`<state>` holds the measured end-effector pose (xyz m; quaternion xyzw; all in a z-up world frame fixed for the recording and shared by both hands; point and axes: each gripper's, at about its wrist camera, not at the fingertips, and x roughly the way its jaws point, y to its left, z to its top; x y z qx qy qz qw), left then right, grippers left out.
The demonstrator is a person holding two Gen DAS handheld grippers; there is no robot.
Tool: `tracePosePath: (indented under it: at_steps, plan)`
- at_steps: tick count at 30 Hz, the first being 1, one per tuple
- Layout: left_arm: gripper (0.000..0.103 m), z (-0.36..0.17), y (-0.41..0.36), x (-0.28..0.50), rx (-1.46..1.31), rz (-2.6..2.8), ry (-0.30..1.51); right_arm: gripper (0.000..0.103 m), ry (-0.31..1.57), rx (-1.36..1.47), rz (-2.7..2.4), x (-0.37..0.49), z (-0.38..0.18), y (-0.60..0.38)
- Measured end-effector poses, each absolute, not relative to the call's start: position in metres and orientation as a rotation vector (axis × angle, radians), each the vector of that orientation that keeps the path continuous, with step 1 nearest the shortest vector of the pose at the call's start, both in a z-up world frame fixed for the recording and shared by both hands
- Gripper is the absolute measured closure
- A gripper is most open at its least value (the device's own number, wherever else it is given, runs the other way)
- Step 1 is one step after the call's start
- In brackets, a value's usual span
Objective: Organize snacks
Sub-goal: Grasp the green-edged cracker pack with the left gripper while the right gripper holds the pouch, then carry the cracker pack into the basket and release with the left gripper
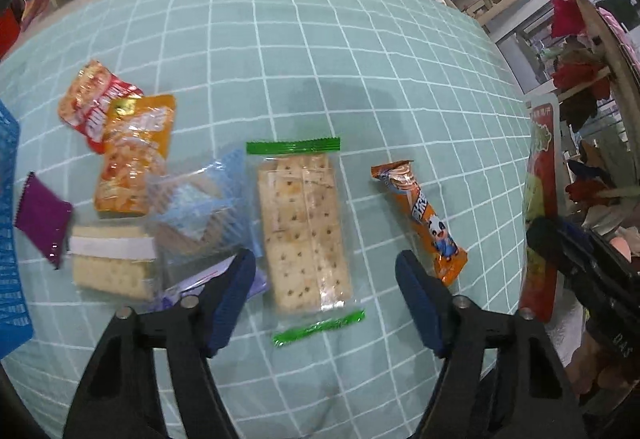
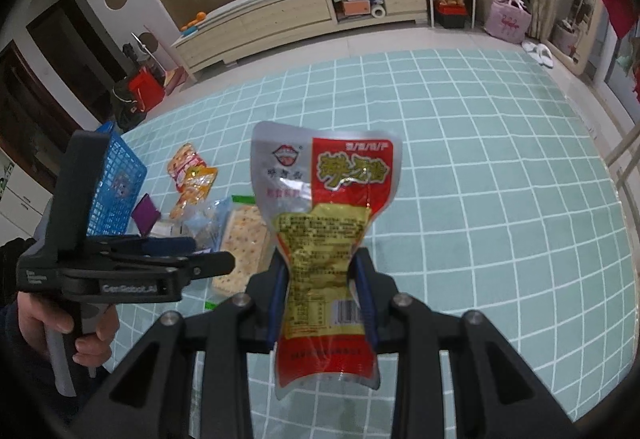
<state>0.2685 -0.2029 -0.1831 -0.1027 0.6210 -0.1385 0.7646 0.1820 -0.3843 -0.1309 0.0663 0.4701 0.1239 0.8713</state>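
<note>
My left gripper (image 1: 324, 271) stands open above a clear cracker pack with green ends (image 1: 304, 227), which lies between its blue pads without touching them. An orange snack bar (image 1: 420, 215) lies just right of the right pad. Left of the crackers are a blue-tinted cracker pack (image 1: 200, 207), a white cracker pack (image 1: 112, 263), an orange packet (image 1: 132, 159), a red packet (image 1: 92, 99) and a purple packet (image 1: 42, 219). My right gripper (image 2: 322, 279) is shut on a red and yellow pouch (image 2: 324, 239), held upright off the mat.
A blue mesh basket (image 2: 116, 183) stands at the left of the snack pile on the teal checked mat (image 2: 480, 199). A hand (image 2: 80, 331) holds the left gripper (image 2: 208, 255). A low cabinet (image 2: 300, 15) and shelves line the far wall.
</note>
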Motion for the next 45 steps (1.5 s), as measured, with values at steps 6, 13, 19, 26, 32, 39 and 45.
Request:
tracePosePath:
  at_steps: [6, 13, 19, 26, 32, 39, 45]
  plan:
    - [0.035, -0.196, -0.213, 0.277, -0.17, -0.276, 1.366, 0.067, 0.99, 0.13, 0.268, 0.184, -0.138, -0.387]
    - [0.035, -0.212, -0.231, 0.287, -0.113, -0.243, 1.403, 0.066, 0.995, 0.14, 0.259, 0.184, -0.139, -0.389]
    - [0.034, -0.218, -0.243, 0.29, -0.074, -0.227, 1.412, 0.066, 0.994, 0.123, 0.251, 0.184, -0.135, -0.388]
    - [0.051, -0.215, -0.258, 0.285, -0.006, -0.226, 1.386, 0.066, 1.014, 0.119, 0.243, 0.184, -0.139, -0.381]
    - [0.053, -0.204, -0.242, 0.258, -0.043, -0.243, 1.366, 0.066, 1.032, 0.1, 0.227, 0.183, -0.14, -0.373]
    - [0.053, -0.176, -0.213, 0.231, -0.1, -0.252, 1.296, 0.066, 1.025, 0.076, 0.195, 0.179, -0.125, -0.36]
    - [0.053, -0.128, -0.176, 0.206, -0.14, -0.267, 1.195, 0.066, 0.987, 0.051, 0.166, 0.173, -0.1, -0.334]
